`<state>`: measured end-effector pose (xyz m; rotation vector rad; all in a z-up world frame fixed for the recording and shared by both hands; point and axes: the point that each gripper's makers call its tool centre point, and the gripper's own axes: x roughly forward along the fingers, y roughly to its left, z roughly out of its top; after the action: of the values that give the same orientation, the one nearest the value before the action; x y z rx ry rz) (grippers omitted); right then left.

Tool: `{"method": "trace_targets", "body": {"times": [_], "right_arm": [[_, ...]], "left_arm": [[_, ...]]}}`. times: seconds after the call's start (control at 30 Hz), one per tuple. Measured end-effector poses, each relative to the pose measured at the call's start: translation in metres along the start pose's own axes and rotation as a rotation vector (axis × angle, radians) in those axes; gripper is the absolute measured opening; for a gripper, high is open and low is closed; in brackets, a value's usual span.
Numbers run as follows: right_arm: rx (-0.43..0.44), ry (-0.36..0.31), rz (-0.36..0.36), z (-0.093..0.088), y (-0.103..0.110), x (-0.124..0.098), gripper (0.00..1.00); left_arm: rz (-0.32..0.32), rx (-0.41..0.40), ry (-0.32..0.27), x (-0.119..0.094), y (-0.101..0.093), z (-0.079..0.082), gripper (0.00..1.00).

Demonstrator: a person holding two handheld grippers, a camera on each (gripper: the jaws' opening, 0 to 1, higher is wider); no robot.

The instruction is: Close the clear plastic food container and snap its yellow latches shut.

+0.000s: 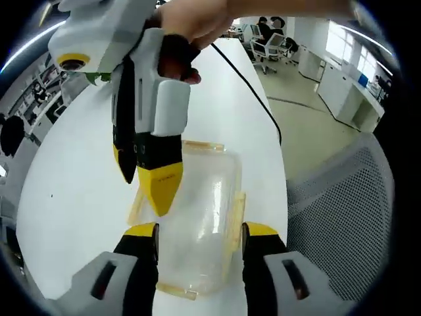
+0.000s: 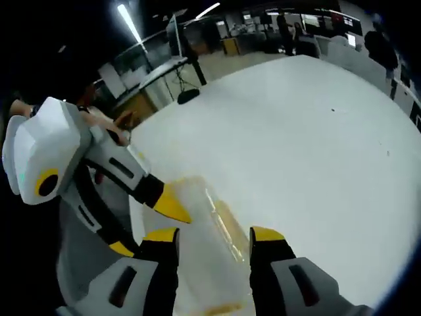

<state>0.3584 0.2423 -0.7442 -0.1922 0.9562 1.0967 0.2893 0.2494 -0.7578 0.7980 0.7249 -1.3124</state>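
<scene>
The clear plastic food container [image 1: 207,197] lies on the white table [image 1: 72,191] with its lid on. Yellow latches [image 1: 236,217] run along its edges; the near and left ones stick outward. My left gripper [image 1: 200,234] is open, its jaws on either side of the container's near end. My right gripper [image 1: 143,181] reaches down from above in a person's hand [image 1: 191,23], its yellow tips at the container's left edge. In the right gripper view, the right gripper [image 2: 214,240] is open over the container [image 2: 200,210], and the left gripper [image 2: 146,227] comes in from the left, jaws apart.
A grey mesh chair [image 1: 348,197] stands close to the table's right edge. A black cable [image 1: 253,89] trails across the tabletop [image 2: 296,131] behind the container. Desks, office chairs and people are far off at the back of the room.
</scene>
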Motion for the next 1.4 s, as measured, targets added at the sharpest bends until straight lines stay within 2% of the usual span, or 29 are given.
{"method": "trace_targets", "body": {"times": [0.07,0.13,0.23,0.3,0.4,0.53,0.6,0.63,0.73,0.97,1.03,1.13,1.3,1.37,1.4], "right_arm": [[-0.029,0.004,0.01,0.002,-0.001,0.0,0.38],[-0.053,0.042,0.003,-0.002,-0.005,0.002,0.38],[-0.102,0.148,0.026,-0.012,-0.005,0.006,0.38],[-0.148,0.174,0.04,-0.01,-0.002,0.01,0.37],[-0.199,0.247,0.074,-0.014,0.003,0.014,0.37],[-0.235,0.304,0.084,-0.017,0.004,0.019,0.36],[-0.248,0.352,0.098,-0.022,0.004,0.02,0.31],[-0.224,0.336,0.092,-0.018,0.005,0.021,0.31],[-0.28,0.356,0.108,-0.017,0.005,0.022,0.31],[-0.287,0.445,0.113,-0.018,0.002,0.023,0.28],[-0.267,0.463,0.122,-0.018,0.001,0.023,0.26],[-0.318,0.485,0.134,-0.019,0.003,0.023,0.26],[-0.314,0.52,0.163,-0.022,0.002,0.026,0.23],[-0.303,0.545,0.173,-0.018,0.003,0.027,0.23],[-0.328,0.576,0.183,-0.018,0.003,0.027,0.24]], "left_arm": [[0.008,0.008,-0.034,-0.003,-0.001,0.01,0.5],[0.002,0.02,-0.052,-0.004,-0.004,0.016,0.5],[0.033,0.119,0.003,0.0,-0.002,0.014,0.48],[0.061,0.175,0.014,0.004,0.0,0.015,0.5],[0.059,0.142,0.028,0.01,-0.005,0.015,0.52],[0.066,0.175,0.08,0.014,-0.007,0.006,0.52],[0.057,0.202,0.095,0.015,-0.007,0.004,0.49],[0.066,0.207,0.105,0.014,-0.006,0.002,0.49],[0.06,0.219,0.105,0.015,-0.004,0.002,0.49],[0.064,0.201,0.115,0.016,-0.003,0.001,0.48],[0.07,0.197,0.116,0.016,-0.002,0.001,0.48],[0.072,0.2,0.115,0.016,-0.002,0.001,0.47],[0.067,0.191,0.119,0.018,0.0,0.003,0.45],[0.07,0.188,0.12,0.016,0.001,0.002,0.45],[0.066,0.186,0.122,0.016,0.001,0.001,0.45]]}}
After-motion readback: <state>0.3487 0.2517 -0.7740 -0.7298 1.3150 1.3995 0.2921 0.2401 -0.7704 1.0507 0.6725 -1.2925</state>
